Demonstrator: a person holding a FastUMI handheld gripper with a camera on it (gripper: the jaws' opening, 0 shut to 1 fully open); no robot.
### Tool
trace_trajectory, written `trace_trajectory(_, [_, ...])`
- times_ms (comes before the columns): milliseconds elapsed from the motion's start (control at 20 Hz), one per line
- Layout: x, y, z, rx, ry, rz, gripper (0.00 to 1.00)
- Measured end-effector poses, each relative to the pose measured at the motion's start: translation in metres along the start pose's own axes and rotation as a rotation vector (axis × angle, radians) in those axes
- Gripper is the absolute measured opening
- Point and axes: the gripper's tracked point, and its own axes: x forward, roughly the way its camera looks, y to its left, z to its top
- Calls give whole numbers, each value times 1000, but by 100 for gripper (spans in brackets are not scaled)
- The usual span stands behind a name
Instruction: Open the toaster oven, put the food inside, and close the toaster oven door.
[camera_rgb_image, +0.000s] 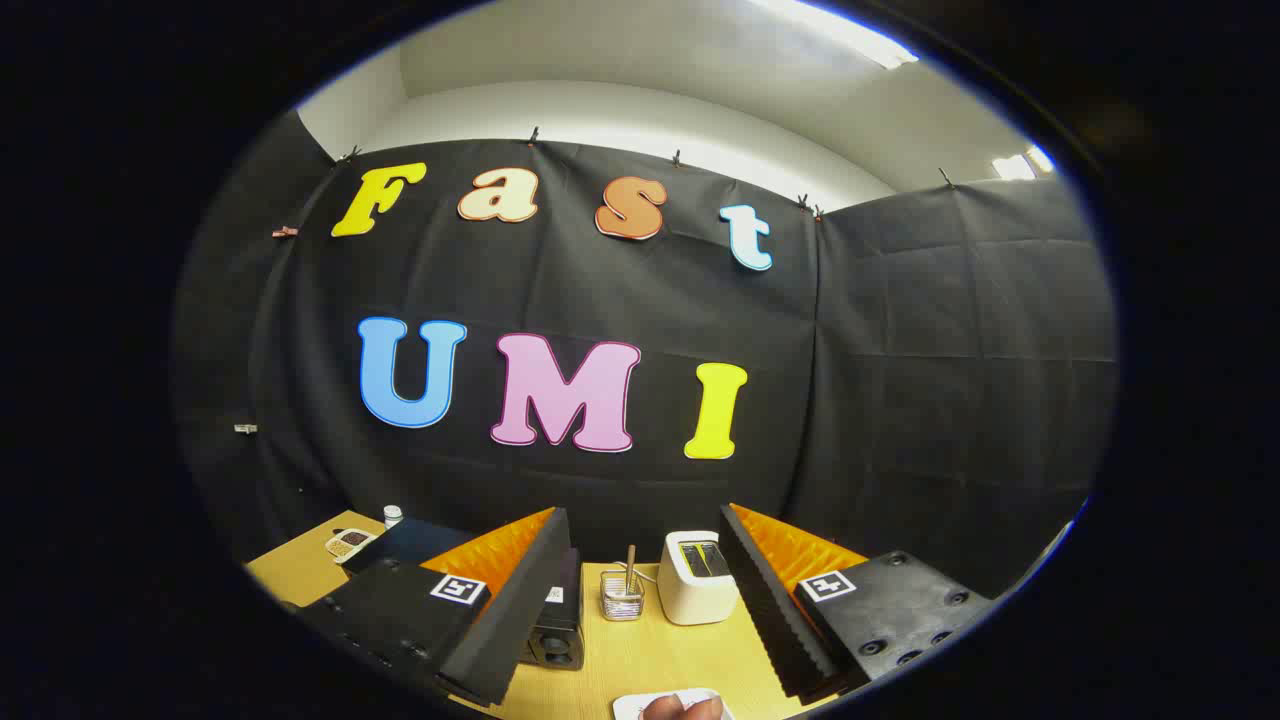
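A: Where is the gripper (640, 610) right now?

B: Held up over the wooden table (650, 660), fingers spread wide apart with nothing between them. It grips nothing.

A: And the toaster oven?

B: Judging by its shape, the dark box (560, 625) just behind the left finger's tip may be it, but the finger hides most of it, so I cannot say whether its door is open or shut.

A: What stands near that box?

B: Just to its right, a small wire holder (622, 600) with a stick in it. Right of that, a white toaster (698, 580) with slots on top. Well nearer than the box, between the fingers, the edge of a white plate (640, 706) with something reddish-brown on it (682, 708), probably the food.

A: How would the food handle?

B: Too little shows to be sure. I would guess light and soft, so a gentle pinch across its middle, not a hard squeeze.

A: And the door?

B: Stiff and hinged, I expect. Hook the handle at the top edge and pull steadily, since a light box may slide on the smooth table.
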Motion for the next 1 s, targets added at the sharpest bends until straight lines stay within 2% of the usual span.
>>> trace_trajectory(550, [-2, 1, 1, -16, -9, 2, 97])
trace_trajectory(1000, [-5, 28, -6, 32, -7, 59, 98])
